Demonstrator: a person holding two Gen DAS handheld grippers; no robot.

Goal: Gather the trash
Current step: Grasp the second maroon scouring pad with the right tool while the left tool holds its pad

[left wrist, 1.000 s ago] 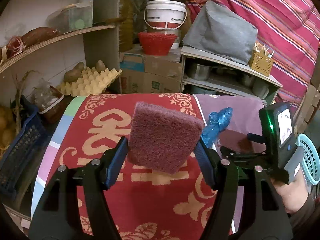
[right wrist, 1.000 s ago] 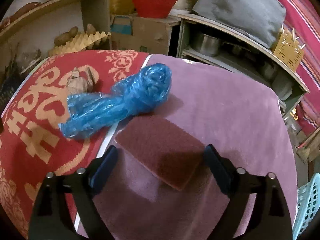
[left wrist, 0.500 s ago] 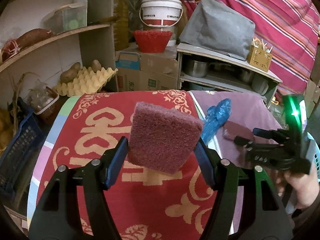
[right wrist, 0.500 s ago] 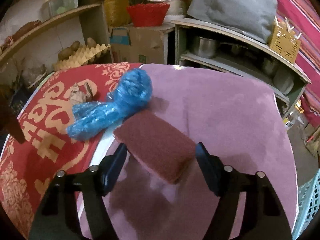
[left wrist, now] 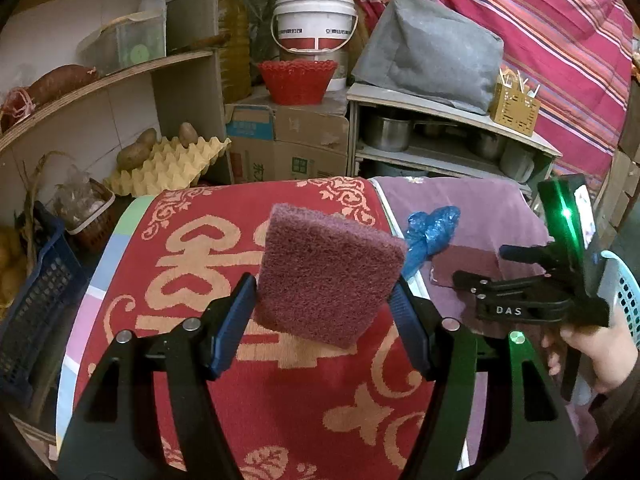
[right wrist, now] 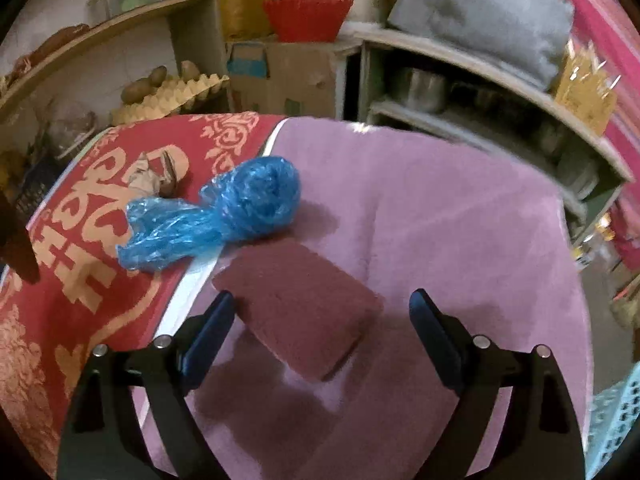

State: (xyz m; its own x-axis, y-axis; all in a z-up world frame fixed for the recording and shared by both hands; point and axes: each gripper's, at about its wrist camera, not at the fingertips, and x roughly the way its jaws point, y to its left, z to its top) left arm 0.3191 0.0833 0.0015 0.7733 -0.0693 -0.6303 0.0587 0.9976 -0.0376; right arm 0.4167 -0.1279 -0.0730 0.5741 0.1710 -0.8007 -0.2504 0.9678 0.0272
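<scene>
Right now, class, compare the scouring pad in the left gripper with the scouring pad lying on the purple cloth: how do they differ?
1. The held pad is clamped in the left gripper, off the table; the lying pad rests flat on the purple cloth.
2. The held pad stands tilted on edge; the lying pad is face up.
3. The right gripper straddles the lying pad, its jaws opening and not pressing it.

Both are maroon, rectangular and rough.

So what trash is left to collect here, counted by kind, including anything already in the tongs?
Maroon scouring pads: 2, one held in the left tongs, one lying on the purple cloth
Blue plastic bags: 1
Crumpled brown paper scraps: 1
Total: 4
</scene>
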